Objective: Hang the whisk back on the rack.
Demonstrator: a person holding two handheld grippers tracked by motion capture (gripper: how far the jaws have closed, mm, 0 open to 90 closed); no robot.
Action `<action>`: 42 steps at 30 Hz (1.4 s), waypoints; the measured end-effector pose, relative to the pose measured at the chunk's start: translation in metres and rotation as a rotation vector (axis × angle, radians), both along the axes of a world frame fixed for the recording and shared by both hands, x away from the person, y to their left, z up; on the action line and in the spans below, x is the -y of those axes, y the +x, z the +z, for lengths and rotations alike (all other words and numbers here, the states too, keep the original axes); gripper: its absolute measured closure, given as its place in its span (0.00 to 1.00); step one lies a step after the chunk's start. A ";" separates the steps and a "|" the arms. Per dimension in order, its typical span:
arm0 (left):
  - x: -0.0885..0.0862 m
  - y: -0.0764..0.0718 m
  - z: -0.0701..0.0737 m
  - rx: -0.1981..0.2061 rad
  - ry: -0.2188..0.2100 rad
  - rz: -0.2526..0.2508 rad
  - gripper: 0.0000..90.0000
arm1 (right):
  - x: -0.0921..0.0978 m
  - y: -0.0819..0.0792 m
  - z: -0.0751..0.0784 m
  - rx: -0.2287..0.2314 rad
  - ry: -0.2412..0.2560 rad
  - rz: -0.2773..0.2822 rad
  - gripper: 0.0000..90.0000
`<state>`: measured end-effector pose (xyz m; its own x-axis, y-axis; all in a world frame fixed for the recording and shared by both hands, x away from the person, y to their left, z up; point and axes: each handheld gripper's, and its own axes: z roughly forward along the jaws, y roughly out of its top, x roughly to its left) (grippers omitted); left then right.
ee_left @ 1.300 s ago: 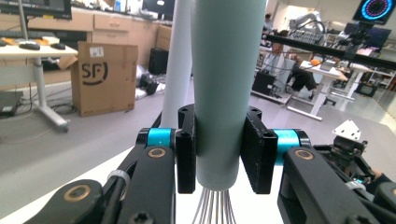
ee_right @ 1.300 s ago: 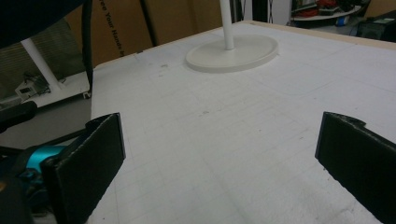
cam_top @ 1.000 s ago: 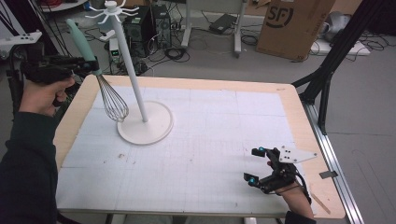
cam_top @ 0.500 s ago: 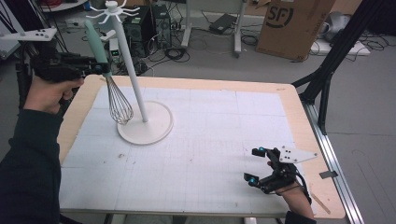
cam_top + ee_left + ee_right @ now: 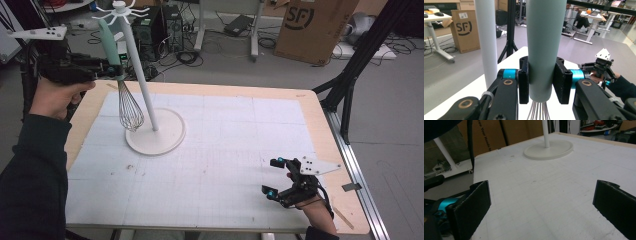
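Observation:
A whisk (image 5: 129,102) with a pale green handle (image 5: 108,44) hangs upright in the air, wire end down, just left of the white stand's pole (image 5: 137,70). My left gripper (image 5: 114,70) is shut on the handle (image 5: 545,45), its pads pressed on both sides. The stand has small hooks (image 5: 120,11) at its top and a round base (image 5: 156,132) on the table. My right gripper (image 5: 274,177) rests low near the table's front right corner, jaws wide open with nothing between them. In the right gripper view the stand's base (image 5: 549,150) lies far ahead.
The table (image 5: 225,150) is covered by a white gridded mat with a wooden border. A black tripod leg (image 5: 345,85) stands off the right edge. A cardboard box (image 5: 312,25) and cables sit on the floor behind.
My left gripper has lifted the whisk and carried it right, closer to the pole, with the handle now more upright. The right gripper has stayed put.

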<state>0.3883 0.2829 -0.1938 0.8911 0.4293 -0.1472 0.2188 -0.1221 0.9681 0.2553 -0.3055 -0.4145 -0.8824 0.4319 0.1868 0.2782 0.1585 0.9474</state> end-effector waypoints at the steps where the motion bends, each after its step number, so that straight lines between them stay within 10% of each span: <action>1: 0.000 0.000 0.000 0.000 0.001 0.005 0.77 | 0.000 0.000 0.000 -0.004 0.002 0.000 0.00; 16: 0.003 0.004 0.002 -0.023 0.046 0.082 0.77 | 0.001 -0.001 0.001 0.000 0.004 0.001 0.00; 42: -0.002 0.006 -0.009 -0.014 0.017 0.076 0.65 | 0.001 -0.001 0.001 0.001 0.004 0.002 0.00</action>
